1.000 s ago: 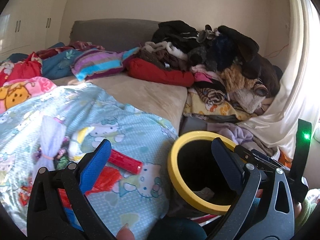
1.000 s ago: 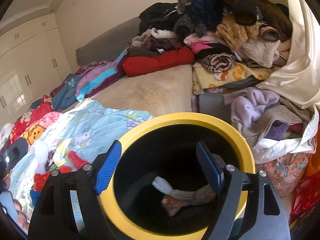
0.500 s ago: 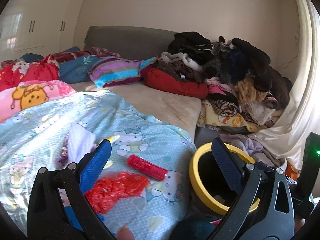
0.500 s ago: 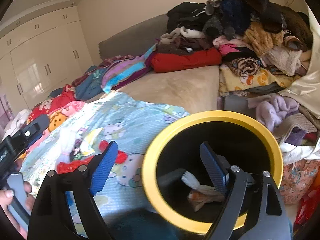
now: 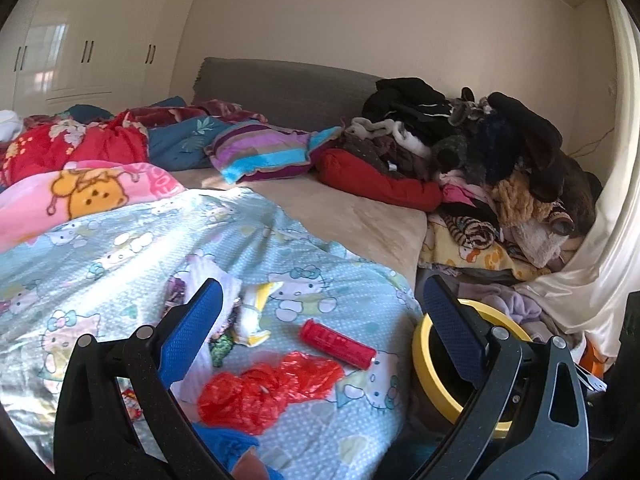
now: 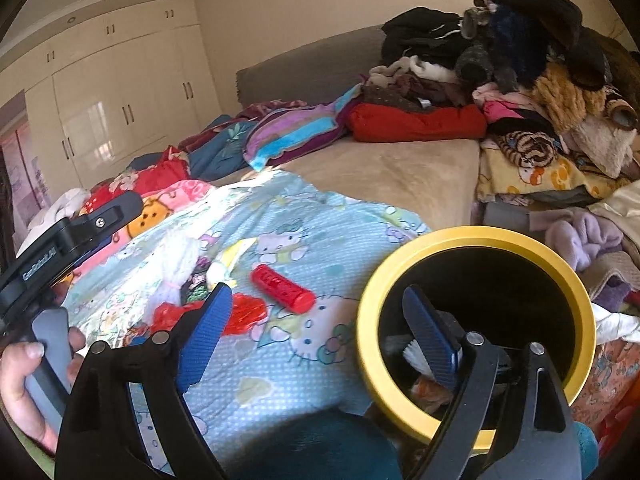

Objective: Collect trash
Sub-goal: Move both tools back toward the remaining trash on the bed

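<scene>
My left gripper [image 5: 320, 320] and right gripper [image 6: 316, 320] both hung spread, gripping nothing. The red tube [image 5: 337, 344] lay between my left jaws (ahead, on the blanket [image 5: 120, 240]); the yellow-rimmed bin [image 6: 476, 236], perhaps holding scraps, sat rightward.

left wrist: low over bed [image 5: 360, 216] | right wrist: beside it, sharing bin [image 6: 472, 236]

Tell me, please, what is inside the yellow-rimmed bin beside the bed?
In the right wrist view, the yellow-rimmed bin holds a white tuft and an orange-and-white scrap at the bottom. The right gripper covers part of the inside, and the rest is too dark to tell.
</scene>
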The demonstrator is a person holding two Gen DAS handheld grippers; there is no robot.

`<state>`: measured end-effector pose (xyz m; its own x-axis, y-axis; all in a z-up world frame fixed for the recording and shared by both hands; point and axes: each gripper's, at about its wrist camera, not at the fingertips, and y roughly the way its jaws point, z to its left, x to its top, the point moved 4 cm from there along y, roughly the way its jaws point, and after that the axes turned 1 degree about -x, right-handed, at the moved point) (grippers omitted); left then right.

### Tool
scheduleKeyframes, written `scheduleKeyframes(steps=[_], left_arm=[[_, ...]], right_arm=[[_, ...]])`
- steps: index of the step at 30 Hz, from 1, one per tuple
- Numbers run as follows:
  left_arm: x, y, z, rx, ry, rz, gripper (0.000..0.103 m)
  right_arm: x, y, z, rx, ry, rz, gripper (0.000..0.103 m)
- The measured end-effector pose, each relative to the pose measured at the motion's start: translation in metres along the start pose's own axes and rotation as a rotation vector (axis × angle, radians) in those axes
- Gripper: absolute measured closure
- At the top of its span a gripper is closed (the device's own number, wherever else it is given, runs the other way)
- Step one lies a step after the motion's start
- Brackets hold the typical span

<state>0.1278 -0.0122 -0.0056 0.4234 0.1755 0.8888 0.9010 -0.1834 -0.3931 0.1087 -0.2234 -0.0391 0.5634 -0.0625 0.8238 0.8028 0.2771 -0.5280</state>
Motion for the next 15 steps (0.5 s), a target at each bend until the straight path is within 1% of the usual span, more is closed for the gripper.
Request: scheduleKeyframes(steps=[7,15], left_arm=[[0.004,-0.002,0.021,0.029,-0.028,-0.005,0.011],[0.006,-0.006,0.047,0.068,-0.067,-0.011,0.011]], right_arm=[[-0.001,0.006,0.020,0.029,-0.032,0.016,0.017],[0.000,0.019,0.040,0.040,-0.066,0.034,0.017]])
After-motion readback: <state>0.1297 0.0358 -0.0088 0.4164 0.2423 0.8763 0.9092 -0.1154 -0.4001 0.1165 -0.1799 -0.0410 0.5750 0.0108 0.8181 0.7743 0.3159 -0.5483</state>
